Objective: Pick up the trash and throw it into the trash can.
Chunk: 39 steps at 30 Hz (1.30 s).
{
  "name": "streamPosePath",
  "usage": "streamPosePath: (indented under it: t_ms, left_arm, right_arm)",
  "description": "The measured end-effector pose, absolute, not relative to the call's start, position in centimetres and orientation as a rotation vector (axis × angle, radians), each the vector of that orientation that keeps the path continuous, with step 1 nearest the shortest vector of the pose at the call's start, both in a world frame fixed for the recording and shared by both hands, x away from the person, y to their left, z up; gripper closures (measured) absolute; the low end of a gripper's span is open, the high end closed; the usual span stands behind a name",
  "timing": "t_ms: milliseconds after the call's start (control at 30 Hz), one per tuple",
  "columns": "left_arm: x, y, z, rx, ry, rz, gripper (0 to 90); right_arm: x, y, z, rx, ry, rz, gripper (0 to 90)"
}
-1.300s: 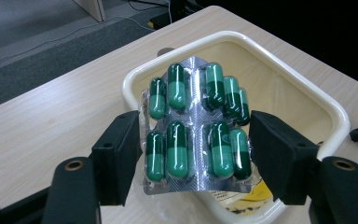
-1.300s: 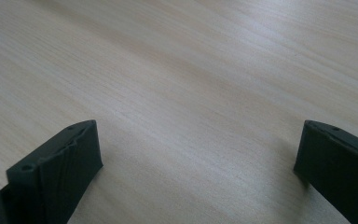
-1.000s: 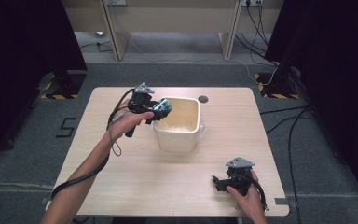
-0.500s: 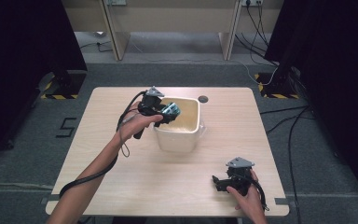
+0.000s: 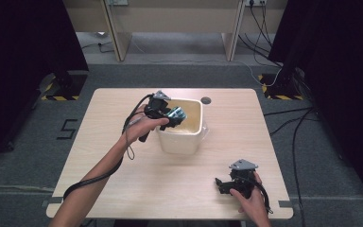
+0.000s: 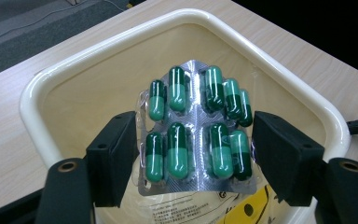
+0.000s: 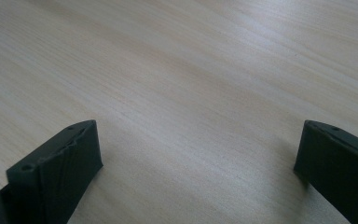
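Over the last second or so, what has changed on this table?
The left tongs carried the blister pack of green capsules from the bin's left edge to above the cream bin. Their jaws have just been opening, with the pack between them, so it looks about to drop. The bin, the table and the right tongs, open near the table's front edge, stayed put.

Floor [image 5: 38, 142], left of the table: I read a dark "5" marked on it. In the bin [image 6: 51, 88], under the blister pack [image 6: 196, 135], a bag [image 6: 205, 207] shows fine print and yellow-black graphics; too small for me to read.
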State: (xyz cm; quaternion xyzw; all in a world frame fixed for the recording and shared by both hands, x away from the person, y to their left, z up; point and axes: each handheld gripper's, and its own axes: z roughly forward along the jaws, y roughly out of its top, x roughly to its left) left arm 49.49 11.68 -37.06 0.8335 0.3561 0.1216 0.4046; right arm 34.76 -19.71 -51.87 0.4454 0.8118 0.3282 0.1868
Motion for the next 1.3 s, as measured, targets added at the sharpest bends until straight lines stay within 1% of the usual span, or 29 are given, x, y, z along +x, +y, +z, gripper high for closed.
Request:
streamPosePath:
  t_ms: [233,533,967,1300]
  left_arm:
    - [49.8,11.2,-37.2,2.111,0.904,0.298,30.2]
    - [50.2,10.7,-37.4,2.095,0.917,0.302,22.2]
    - [50.3,10.7,-37.1,2.064,0.920,0.307,20.0]
    - [49.5,11.4,-36.7,2.060,0.909,0.292,19.5]
  right_arm:
    - [34.7,-19.7,-51.8,1.255,2.287,0.922,0.4]
    - [34.7,-19.7,-51.9,1.253,2.288,0.922,0.4]
    - [34.7,-19.7,-51.8,1.256,2.288,0.923,0.3]
    - [34.7,-19.7,-51.9,1.256,2.287,0.925,0.3]
